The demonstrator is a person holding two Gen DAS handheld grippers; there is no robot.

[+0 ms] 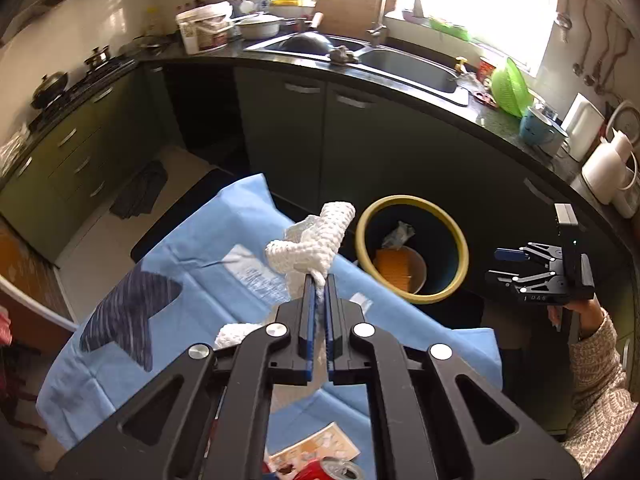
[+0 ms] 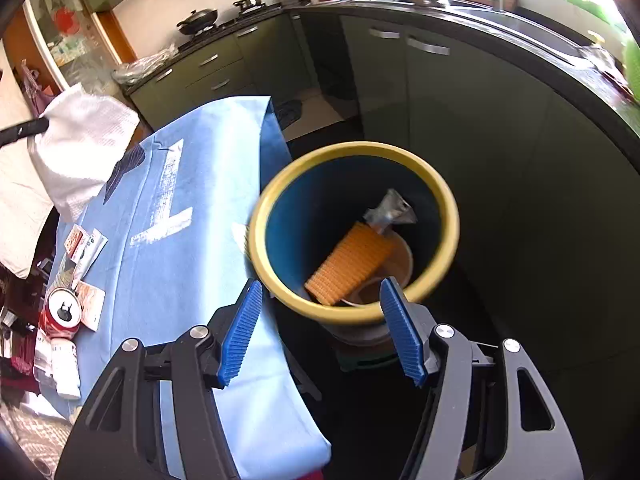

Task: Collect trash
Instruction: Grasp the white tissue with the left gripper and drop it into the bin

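Observation:
My left gripper (image 1: 319, 280) is shut on a crumpled white foam net (image 1: 312, 240), lifted above the blue cloth (image 1: 180, 264) on the table. In the right wrist view the same net (image 2: 80, 140) hangs at the far left from a black finger (image 2: 24, 130). A round bin with a yellow rim (image 1: 362, 236) stands just past the table's edge. My right gripper (image 2: 320, 286) hovers open and empty over that bin's rim (image 2: 280, 188). Inside lie an orange ribbed piece (image 2: 348, 264), a silvery wrapper (image 2: 390, 208) and a paper cup (image 2: 402, 258).
A red can (image 2: 62, 312), paper packets (image 2: 84, 248) and a small white box (image 2: 66, 364) lie on the cloth's near-left end. Dark cabinets (image 1: 360, 140) and a counter with a sink (image 1: 412, 68) curve behind the bin. A hand in a knit sleeve (image 1: 596, 368) holds the right gripper (image 1: 498, 266).

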